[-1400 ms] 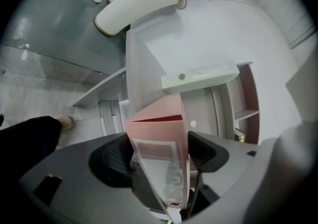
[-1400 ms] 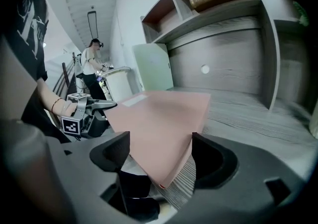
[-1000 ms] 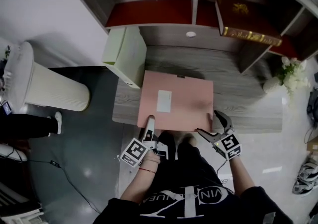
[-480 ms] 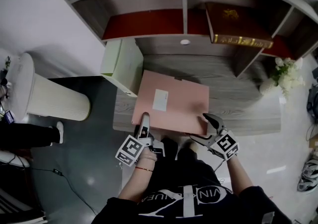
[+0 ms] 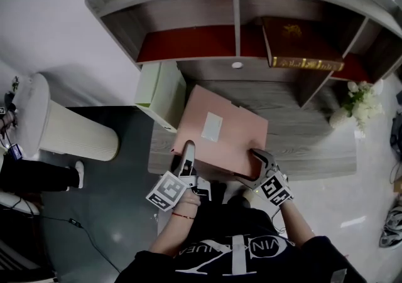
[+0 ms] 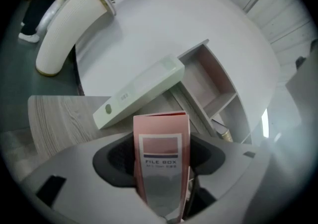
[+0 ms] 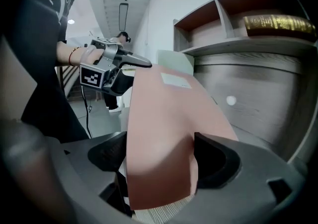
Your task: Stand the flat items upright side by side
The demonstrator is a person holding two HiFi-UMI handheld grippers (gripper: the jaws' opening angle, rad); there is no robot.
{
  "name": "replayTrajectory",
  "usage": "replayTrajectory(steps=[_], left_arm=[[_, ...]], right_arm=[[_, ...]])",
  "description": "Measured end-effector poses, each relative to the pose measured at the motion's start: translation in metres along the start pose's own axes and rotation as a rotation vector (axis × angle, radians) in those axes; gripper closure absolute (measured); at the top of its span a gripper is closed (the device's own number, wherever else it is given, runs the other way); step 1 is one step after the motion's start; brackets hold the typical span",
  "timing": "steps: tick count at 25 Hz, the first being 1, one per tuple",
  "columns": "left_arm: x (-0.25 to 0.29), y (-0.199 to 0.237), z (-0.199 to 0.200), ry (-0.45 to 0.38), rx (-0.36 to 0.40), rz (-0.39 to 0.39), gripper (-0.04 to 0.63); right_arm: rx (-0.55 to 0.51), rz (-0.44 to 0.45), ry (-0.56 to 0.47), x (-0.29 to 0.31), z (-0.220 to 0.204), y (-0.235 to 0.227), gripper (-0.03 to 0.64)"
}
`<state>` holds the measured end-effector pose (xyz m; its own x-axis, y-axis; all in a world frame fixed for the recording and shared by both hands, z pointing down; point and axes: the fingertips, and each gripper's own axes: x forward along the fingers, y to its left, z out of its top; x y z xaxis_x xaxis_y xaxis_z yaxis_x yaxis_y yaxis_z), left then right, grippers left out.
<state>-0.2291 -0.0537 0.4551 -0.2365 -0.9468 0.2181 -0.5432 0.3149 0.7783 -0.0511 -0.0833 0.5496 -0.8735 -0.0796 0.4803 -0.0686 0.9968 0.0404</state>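
Left gripper [image 5: 187,150] and right gripper [image 5: 254,167], jaws clamped on the pink file box [image 5: 232,140], the left's just closing tighter, hold it tilted, not yet upright.

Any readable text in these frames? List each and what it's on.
"FILE BOX": spine of the pink box.
Small line under it: too blurred.
White label on its face: too small.
Gold print on the book: blurred.
Mark on the green box: unreadable.
Shirt print: upside down, not legible whole.
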Motion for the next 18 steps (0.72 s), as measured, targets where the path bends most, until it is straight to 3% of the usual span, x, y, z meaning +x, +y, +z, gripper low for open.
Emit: replayTrajectory(steps=[8, 18], left_arm=[[-0.004, -0.043, 0.038, -0.058, 0.287, -0.057, 0.316], [-0.016, -0.064, 0.079, -0.157, 0.605, -0.003, 0.314]], right_arm=[[-0.03, 0.035, -0.022, 0.038, 0.022, 0.004, 0.201], [-0.068, 0.139, -0.036, 0.11, 0.056, 0.022, 0.206]])
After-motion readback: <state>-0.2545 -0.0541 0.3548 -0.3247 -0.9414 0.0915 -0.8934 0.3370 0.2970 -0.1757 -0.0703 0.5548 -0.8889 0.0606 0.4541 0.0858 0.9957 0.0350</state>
